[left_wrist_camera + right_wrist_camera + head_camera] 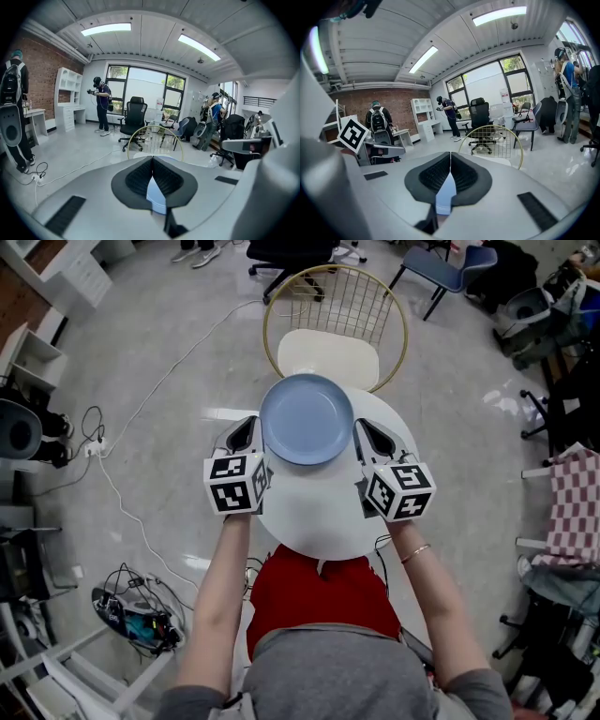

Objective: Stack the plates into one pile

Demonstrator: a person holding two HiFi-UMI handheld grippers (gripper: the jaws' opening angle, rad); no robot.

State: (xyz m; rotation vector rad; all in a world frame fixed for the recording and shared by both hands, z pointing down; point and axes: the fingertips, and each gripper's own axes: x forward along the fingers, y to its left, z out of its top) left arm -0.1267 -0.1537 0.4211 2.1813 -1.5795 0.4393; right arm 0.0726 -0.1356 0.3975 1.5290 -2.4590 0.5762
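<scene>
A light blue plate (307, 418) hangs level over the far part of the round white table (319, 517), held from both sides. My left gripper (247, 433) is shut on its left rim and my right gripper (367, 437) is shut on its right rim. In the left gripper view the black pads (140, 180) meet, with a sliver of the blue plate (157, 197) pinched below them. The right gripper view shows the same: closed pads (461, 176) with the blue plate (445, 194) between them. No other plate shows in any view.
A white-seated chair with a gold wire back (330, 354) stands just beyond the table. Cables and a power strip (94, 448) lie on the floor to the left. A checkered cloth (574, 504) hangs at the right. Several people and a black office chair (133, 115) stand farther off.
</scene>
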